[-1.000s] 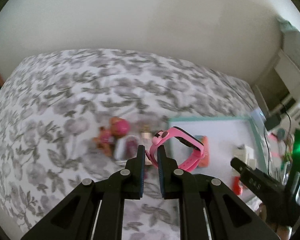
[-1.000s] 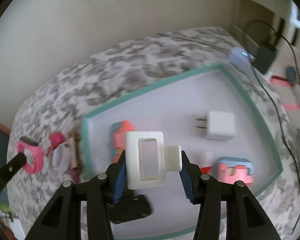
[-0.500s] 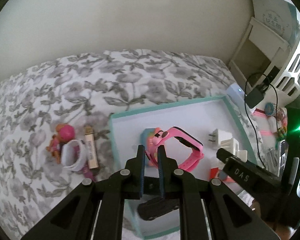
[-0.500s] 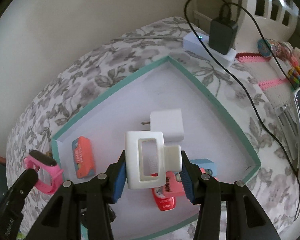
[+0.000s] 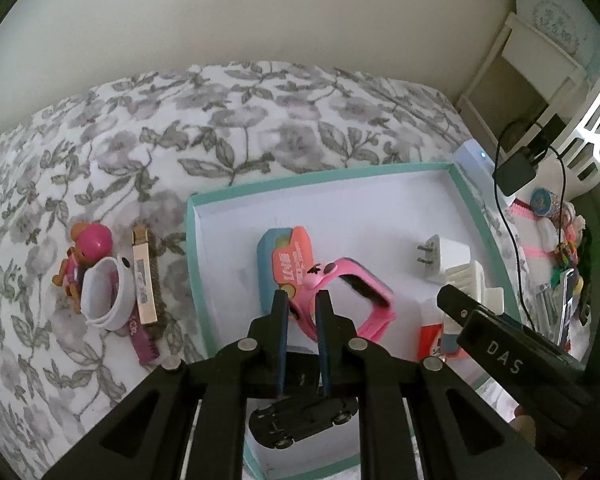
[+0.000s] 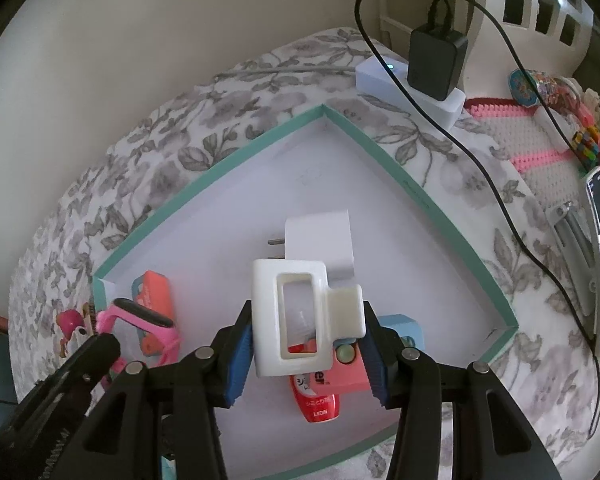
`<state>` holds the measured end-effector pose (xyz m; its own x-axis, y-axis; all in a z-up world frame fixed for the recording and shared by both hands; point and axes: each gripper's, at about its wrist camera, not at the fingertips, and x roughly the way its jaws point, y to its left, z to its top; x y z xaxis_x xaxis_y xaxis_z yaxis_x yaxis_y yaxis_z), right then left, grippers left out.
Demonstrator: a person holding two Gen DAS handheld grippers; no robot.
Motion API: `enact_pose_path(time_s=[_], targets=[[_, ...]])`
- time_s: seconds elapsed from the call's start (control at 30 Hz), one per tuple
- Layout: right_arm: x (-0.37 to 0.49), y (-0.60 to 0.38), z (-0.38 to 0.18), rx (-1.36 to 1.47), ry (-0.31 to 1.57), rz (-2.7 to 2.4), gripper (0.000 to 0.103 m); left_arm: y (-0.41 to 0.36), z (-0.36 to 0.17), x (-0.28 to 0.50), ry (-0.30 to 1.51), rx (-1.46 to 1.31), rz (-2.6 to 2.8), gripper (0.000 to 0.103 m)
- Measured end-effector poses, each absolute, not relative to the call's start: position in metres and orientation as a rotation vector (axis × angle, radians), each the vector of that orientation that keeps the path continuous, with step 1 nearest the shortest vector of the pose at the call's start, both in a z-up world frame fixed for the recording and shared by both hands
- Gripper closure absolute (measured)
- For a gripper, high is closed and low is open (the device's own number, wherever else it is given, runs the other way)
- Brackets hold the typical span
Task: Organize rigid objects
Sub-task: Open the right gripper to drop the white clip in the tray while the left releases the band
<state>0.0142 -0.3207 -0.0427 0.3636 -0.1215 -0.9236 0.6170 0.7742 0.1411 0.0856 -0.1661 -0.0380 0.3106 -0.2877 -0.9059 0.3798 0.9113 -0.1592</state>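
The left gripper (image 5: pixel 301 300), at the lower centre of the left wrist view, has its two blue-padded fingers pinched on the strap of a pink smartwatch (image 5: pixel 340 300), which hangs above the teal-rimmed tray (image 5: pixel 191 264). The right gripper (image 6: pixel 306 346), at the lower centre of its own view, is clamped on a white plastic bracket (image 6: pixel 296 316) with a rectangular window, held upright over the tray's near half; its black finger also enters the left wrist view at lower right.

On the tray's white floor lie a blue-and-orange eraser (image 5: pixel 288 260) under the watch, a white plug adapter (image 5: pixel 444 258) toward the right wall, a red tube (image 6: pixel 314 400) with Japanese lettering and a blue-and-salmon block (image 6: pixel 404 332), both partly hidden behind the right fingers, and a black toy car (image 5: pixel 304 420) at the bottom of the left wrist frame, partly behind the left gripper.

Outside the tray, at middle left of the left wrist view, a small doll with a pink cap (image 5: pixel 86 248), a white band (image 5: pixel 108 296), a slim gold case (image 5: pixel 144 276) and a purple item (image 5: pixel 142 340) sit close together on the grey floral cloth (image 5: pixel 240 120). At the upper right of the right wrist view a black charger (image 6: pixel 436 62) is plugged into a white power strip (image 6: pixel 388 80).
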Motion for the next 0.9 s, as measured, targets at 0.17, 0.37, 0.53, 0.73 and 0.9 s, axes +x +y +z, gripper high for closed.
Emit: enact_pose_path(time_s=[0.17,0.37,0.53,0.73,0.9], targets=[[0.015,-0.319,-0.043,0.498,1.111,-0.506,0.052,-0.168,-0.045,0.086,1.201,0.09,-0.444,0.089],[0.016,-0.319,-0.043,0.484,1.115,-0.508,0.052,-0.166,-0.047,0.088,1.217,0.089,-0.432,0.074],[0.018,-0.316,-0.044,0.459,1.122,-0.516,0.051,-0.162,-0.046,0.089,1.216,0.089,-0.409,0.062],[0.02,-0.315,-0.047,0.445,1.13,-0.511,0.051,-0.152,-0.041,0.092,1.21,0.08,-0.367,0.056],[0.022,-0.313,-0.045,0.419,1.127,-0.512,0.048,-0.139,-0.039,0.098,1.217,0.058,-0.31,0.048]])
